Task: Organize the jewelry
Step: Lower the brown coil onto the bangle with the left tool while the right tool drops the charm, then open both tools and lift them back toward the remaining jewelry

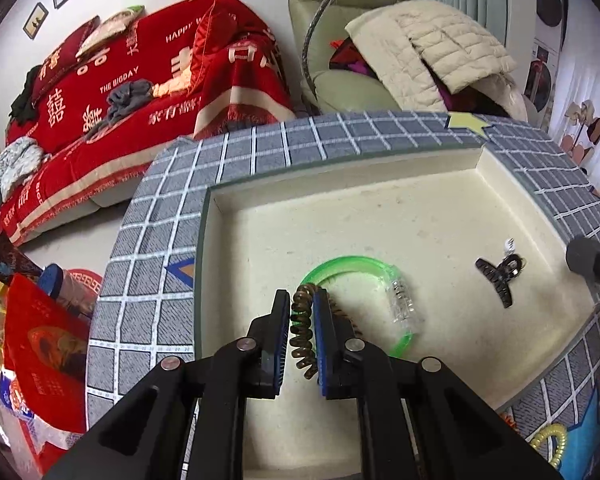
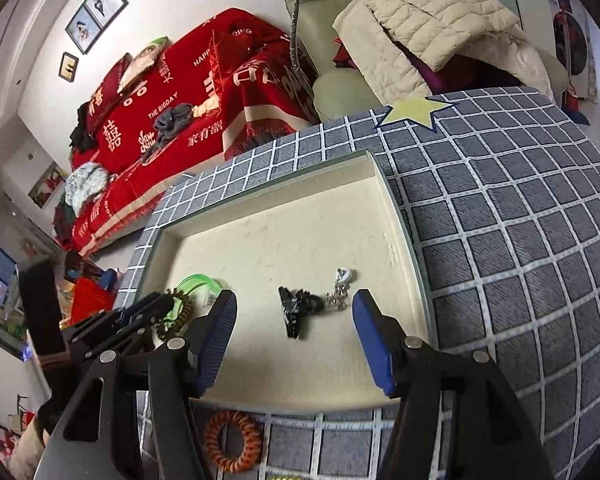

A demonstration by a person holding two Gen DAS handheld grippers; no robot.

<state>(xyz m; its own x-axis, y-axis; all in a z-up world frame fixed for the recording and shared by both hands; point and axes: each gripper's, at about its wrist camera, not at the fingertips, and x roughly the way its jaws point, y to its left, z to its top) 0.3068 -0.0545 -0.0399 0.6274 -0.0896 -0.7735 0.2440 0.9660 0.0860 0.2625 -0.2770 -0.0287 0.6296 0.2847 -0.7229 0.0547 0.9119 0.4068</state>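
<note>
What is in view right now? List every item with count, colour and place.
tray: 1, cream, on the checked cloth
bangle: 1, green, tray's left part
brown coil tie: 1, brown, in the left gripper's jaws
hair claw: 1, black, mid-tray
earring: 1, silver-white, beside the claw
orange coil tie: 1, on cloth before the tray
yellow coil tie: 1, on cloth
left gripper: shut on tie
right gripper: open over the claw
</note>
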